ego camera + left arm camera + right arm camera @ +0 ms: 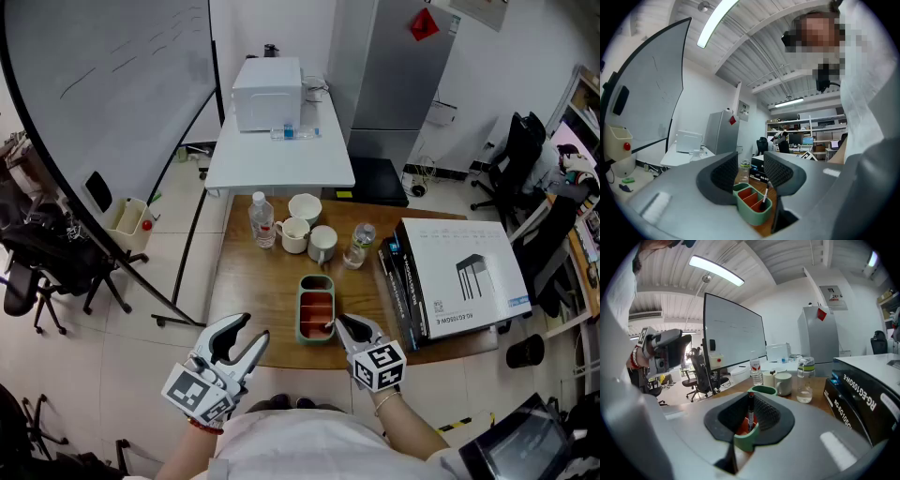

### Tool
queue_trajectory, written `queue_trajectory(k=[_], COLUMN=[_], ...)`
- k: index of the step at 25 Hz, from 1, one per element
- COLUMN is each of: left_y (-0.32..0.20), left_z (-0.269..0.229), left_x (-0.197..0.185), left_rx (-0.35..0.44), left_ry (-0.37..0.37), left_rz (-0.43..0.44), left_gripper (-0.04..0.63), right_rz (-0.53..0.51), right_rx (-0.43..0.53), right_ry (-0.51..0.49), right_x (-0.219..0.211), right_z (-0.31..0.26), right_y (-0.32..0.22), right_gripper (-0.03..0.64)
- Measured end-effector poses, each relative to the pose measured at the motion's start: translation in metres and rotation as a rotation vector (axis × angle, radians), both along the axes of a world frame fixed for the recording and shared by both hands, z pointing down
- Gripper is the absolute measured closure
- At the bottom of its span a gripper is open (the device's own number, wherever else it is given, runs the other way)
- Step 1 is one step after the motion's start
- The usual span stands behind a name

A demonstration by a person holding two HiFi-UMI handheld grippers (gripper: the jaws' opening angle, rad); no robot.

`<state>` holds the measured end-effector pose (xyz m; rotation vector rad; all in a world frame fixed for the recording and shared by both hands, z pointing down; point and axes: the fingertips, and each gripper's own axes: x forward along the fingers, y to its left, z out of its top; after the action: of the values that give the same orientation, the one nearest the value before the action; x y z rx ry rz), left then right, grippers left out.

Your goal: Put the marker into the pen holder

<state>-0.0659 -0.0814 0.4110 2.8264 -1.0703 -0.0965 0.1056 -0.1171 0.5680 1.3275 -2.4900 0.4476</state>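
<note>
At the pen holder (301, 309), right gripper (334, 324) pinching the marker (750, 411) inside it, left gripper (254, 329) spread

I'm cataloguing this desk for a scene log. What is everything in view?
table: 1, brown wood, centre
pen holder: 1, green with orange compartments, near table edge
marker: 1, mostly dark, upright in the holder's near end compartment
cups: 3, white, behind the holder
bottles: 2, clear, flanking the cups
boxes: 1 white, black ones at its left edge, table's right
white table: 1, beyond, carrying a white appliance
whiteboard: 1, white, far left
office chairs: several, black, both sides
left gripper: 1, open, empty, left of holder
right gripper: 1, shut on the marker
</note>
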Motion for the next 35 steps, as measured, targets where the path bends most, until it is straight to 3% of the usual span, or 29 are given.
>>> queue_trajectory(k=[4,16,28,35], left_y=[-0.005,-0.004,0.003,0.005], left_z=[0.012,0.019,0.021,0.023], left_x=[0.001,0.014,0.001,-0.001], left_rx=[-0.017,-0.035,-0.053,-0.061], left_ry=[-0.032,-0.013,-0.012,-0.013], left_rz=[-0.002,0.035,0.009,0.003], left_gripper=[0.446,0.445,0.446,0.445], right_rz=[0.005,0.021,0.049,0.054], right_rx=[0.043,0.16,0.111,0.031], right_ry=[-0.027,-0.09,-0.076,-0.047], right_x=[0.0,0.001,0.003,0.01], right_z=[-0.02,-0.076,-0.042,-0.006], right_y=[-0.001,-0.013,-0.025,-0.016], right_gripper=[0.592,0.592,0.592,0.592])
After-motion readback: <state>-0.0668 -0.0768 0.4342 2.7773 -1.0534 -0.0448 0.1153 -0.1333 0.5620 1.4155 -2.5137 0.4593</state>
